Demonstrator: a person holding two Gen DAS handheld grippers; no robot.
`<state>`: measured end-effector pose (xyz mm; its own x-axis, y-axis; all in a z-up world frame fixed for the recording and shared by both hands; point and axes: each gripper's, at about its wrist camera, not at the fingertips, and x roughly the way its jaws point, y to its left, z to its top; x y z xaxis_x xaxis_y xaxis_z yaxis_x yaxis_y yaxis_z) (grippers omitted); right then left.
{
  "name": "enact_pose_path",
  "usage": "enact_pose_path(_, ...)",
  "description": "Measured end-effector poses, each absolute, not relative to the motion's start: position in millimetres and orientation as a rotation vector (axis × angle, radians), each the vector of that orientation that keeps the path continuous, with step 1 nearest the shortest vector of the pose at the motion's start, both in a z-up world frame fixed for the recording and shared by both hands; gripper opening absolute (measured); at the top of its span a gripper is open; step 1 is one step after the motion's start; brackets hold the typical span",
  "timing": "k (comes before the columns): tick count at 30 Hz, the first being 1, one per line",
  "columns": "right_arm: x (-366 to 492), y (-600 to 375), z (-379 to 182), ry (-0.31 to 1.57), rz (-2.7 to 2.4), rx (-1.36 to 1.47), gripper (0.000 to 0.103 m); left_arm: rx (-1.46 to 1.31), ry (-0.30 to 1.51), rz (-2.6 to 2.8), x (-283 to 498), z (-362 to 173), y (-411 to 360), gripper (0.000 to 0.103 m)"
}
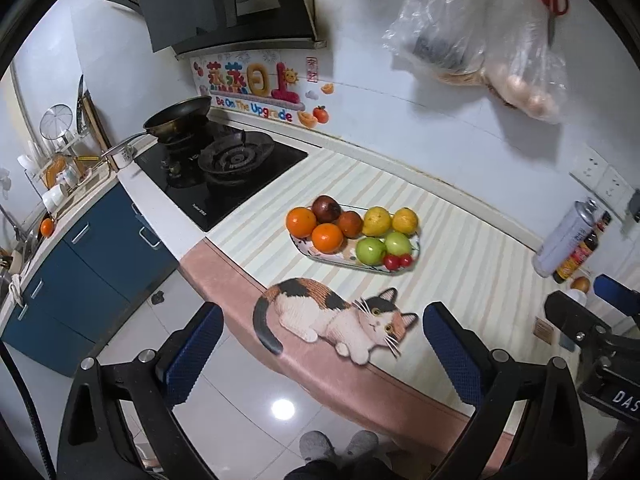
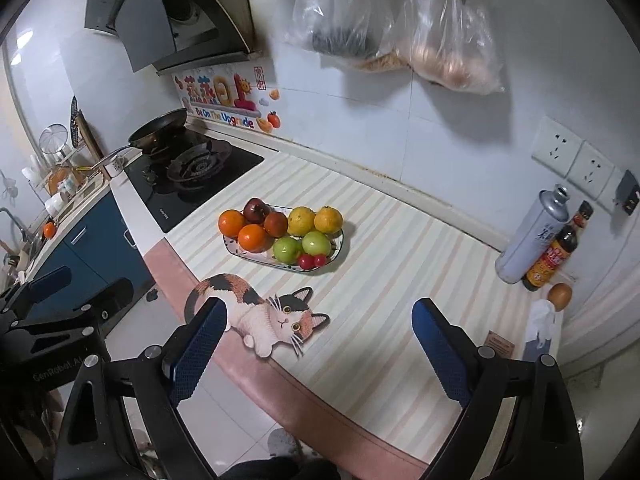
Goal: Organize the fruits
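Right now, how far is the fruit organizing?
All the fruit already sits grouped by kind on the plate: oranges, dark red fruits, yellow fruits, green fruits, cherries. Left gripper and right gripper are open, empty. No loose fruit visible.

1. Centre frame, the plate (image 2: 336, 254) piled with fruit sits alone on the striped bench (image 2: 400, 280), open on every side.
2. Far right, a canister (image 2: 528, 236) and sauce bottle (image 2: 554, 256) crowd the wall.
3. Upper right, hanging bags (image 2: 440, 36) overhang the back of the bench.

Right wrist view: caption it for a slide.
Open right gripper facing a plate of sorted fruit on the striped counter.
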<state>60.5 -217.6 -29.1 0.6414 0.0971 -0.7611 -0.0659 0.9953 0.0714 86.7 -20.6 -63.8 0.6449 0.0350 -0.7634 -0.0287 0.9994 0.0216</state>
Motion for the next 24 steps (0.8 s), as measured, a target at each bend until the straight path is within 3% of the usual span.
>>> enact_pose_path(11,37.9,-228.8,-6.6,0.841,0.07,0.071,0.096,0.02,0.811,0.004,66.0,-38.0,-29.0,0.102)
enact_pose_path(24,113.1,-236.7,-35.8,0.891,0.035,0.056,0.096,0.036,0.855,0.043,123.6,-60.5,-33.7,0.102)
